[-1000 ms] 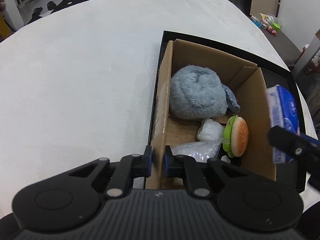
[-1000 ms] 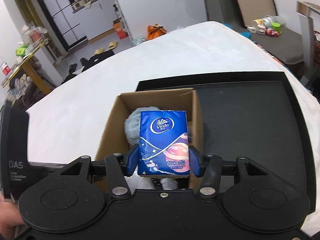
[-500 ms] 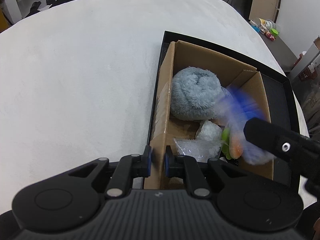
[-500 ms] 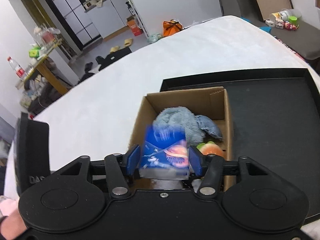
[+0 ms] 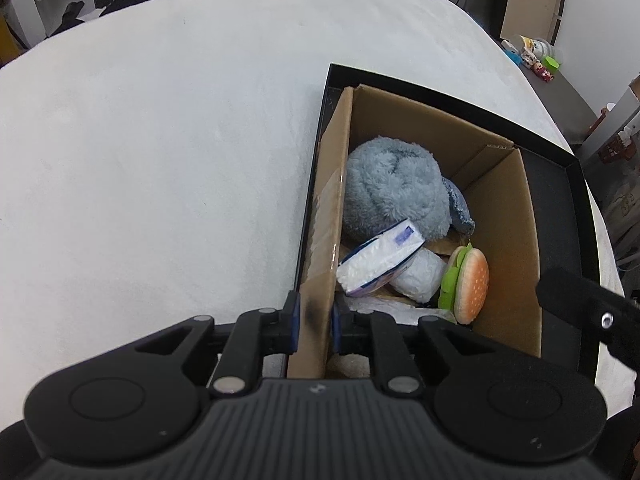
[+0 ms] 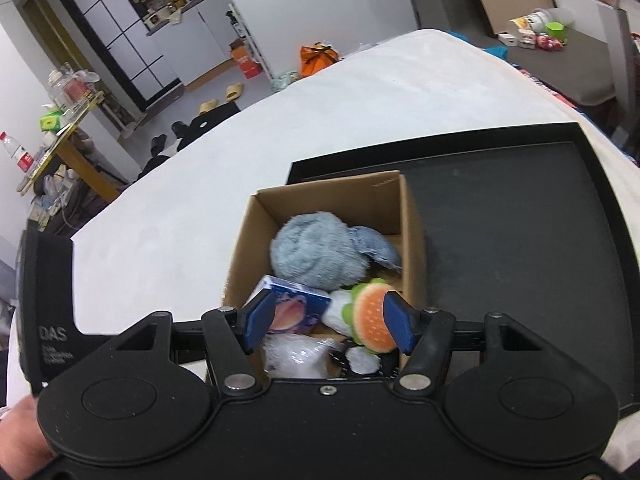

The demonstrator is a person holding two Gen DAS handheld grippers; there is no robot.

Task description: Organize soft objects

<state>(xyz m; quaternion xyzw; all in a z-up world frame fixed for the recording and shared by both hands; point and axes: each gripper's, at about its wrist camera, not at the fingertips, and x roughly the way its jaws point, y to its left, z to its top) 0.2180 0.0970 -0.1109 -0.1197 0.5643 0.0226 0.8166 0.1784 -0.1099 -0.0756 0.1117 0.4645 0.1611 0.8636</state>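
The left tool (image 5: 312, 322) clamps the near wall of the cardboard box (image 5: 502, 216). The right tool (image 6: 326, 322) hangs released above the box; the tissue pack (image 6: 298, 306) lies inside, just beyond its fingers, against the grey plush (image 6: 316, 254).

The left gripper (image 5: 312, 322) is black plastic: a ribbed grey-black housing along the bottom of the frame, two round discs at lower left and right, angled linkage arms with silver screw heads, and blue pads (image 5: 291, 320). The right gripper (image 6: 326, 322) has the same build, with larger blue pads (image 6: 398, 322). White "DAS" lettering marks a black body at left. Bare skin shows at lower left.
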